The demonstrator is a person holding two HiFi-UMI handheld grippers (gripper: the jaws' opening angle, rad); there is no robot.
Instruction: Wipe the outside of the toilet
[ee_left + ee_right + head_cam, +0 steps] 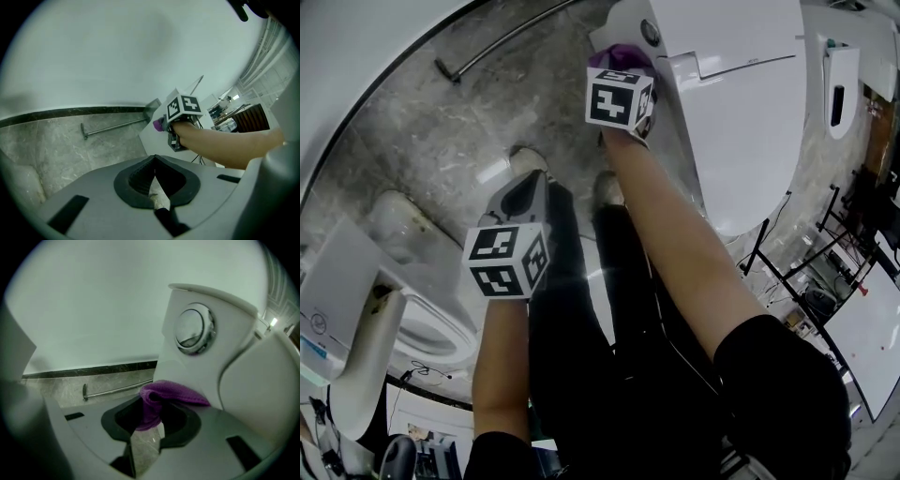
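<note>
Right gripper (pixel 149 423) pinching a purple cloth (pixel 165 392) against the toilet (pixel 187 376).
Cloth touches the toilet below its flush button (pixel 194 331); left gripper (pixel 155 178), jaws together, hangs well apart.

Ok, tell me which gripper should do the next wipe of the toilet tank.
Right. The right gripper holds the purple cloth at the tank, below the flush button; the left gripper is shut, empty, off over the floor.

Our right gripper (pixel 150 414) is ahead, the cloth (pixel 161 394) in its fingers (pixel 118 420) and against the toilet (pixel 187 373) tank's side, just below the flush button (pixel 194 331). Our left gripper (pixel 525 194) hangs nearer and leftward over the floor (pixel 431 141). A bar (pixel 502 42) lies by the wall beyond.
</note>
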